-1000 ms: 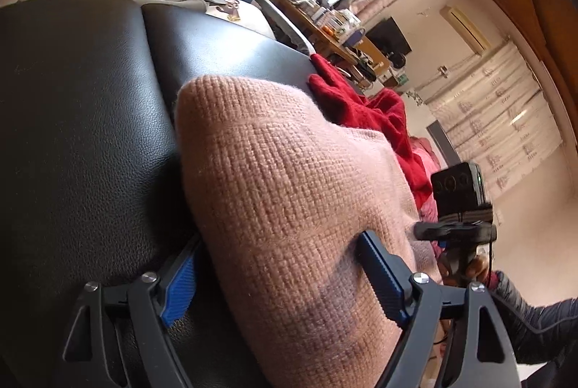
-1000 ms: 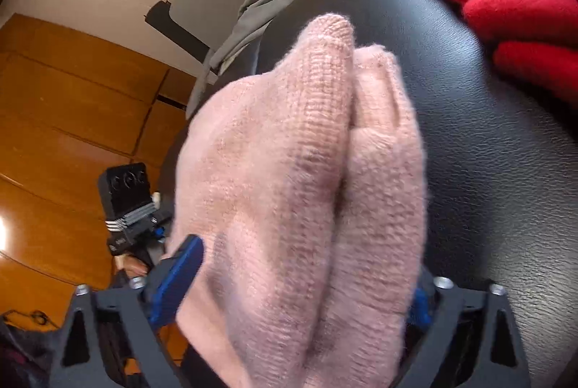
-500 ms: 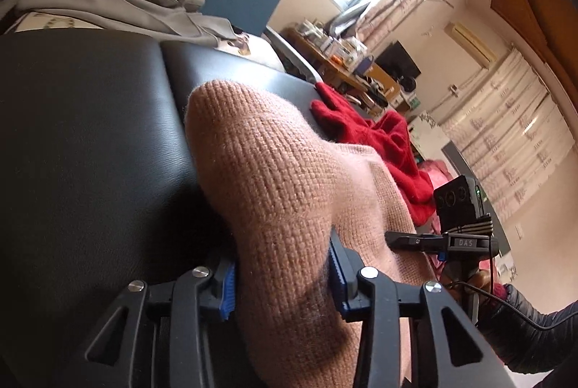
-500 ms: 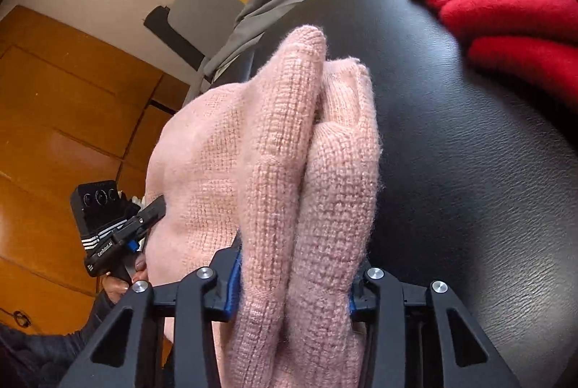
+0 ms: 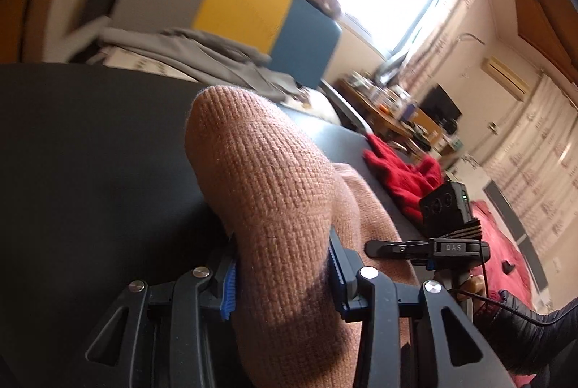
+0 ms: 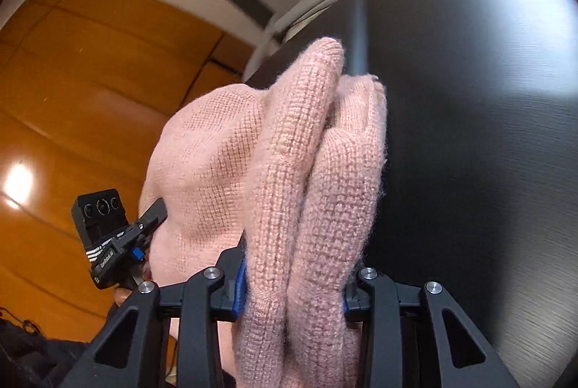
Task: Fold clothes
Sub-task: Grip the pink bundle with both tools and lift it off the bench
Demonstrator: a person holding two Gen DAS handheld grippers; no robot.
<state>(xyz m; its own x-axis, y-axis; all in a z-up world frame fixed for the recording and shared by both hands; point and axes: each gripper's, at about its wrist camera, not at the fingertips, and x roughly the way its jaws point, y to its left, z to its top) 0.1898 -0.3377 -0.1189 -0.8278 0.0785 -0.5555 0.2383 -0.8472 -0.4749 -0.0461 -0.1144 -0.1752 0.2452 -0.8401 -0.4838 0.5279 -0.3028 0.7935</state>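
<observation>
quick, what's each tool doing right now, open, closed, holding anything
Left tool: closed on a fold of the pink sweater.
Right tool: jaws have just been closing, clamped on a bunched fold of the same sweater.

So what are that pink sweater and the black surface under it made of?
The pink sweater looks like soft knitted wool or acrylic: ribbed stitches, fuzzy halo at its edges. The black surface seems smooth leather or vinyl, given its dull sheen and padded seam.

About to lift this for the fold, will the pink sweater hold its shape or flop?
Likely floppy: the pink sweater bunches into soft folds between the right gripper. Probably grippy, since the knit is fuzzy. The part outside the left gripper would probably sag.
</observation>
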